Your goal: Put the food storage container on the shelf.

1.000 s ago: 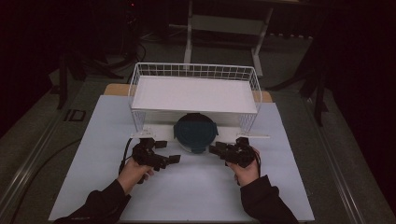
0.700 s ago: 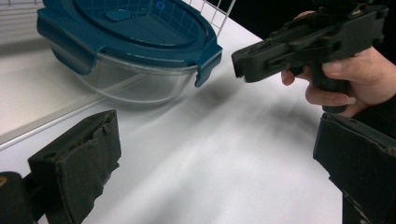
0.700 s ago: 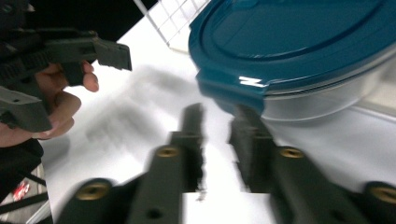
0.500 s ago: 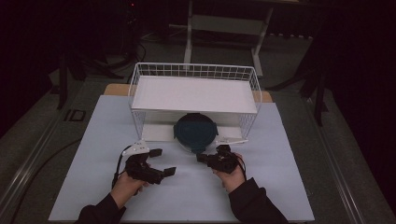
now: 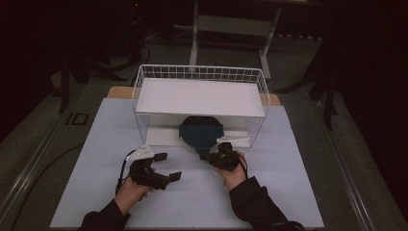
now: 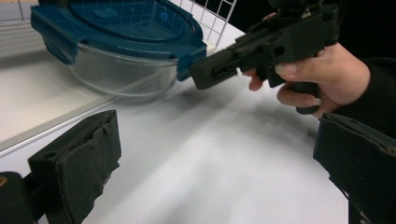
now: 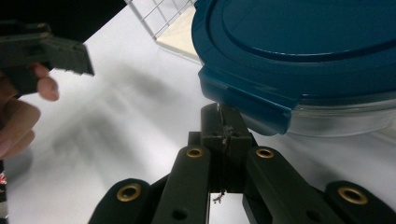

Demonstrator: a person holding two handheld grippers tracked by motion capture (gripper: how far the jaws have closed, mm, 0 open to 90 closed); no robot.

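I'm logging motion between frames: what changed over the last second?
Both grippers drew back toward the person. The left gripper now sits open on the white table; the right gripper, jaws closed, points at the blue-lidded glass container. Container and white wire basket stayed put.

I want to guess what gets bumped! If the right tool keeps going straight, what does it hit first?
Probably the clip on the blue lid of the glass bowl. The right tool, shut, points right at it and looks nearly touching.

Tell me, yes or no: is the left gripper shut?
No. In the left gripper view, the left gripper has its two black jaws standing wide apart over bare table.
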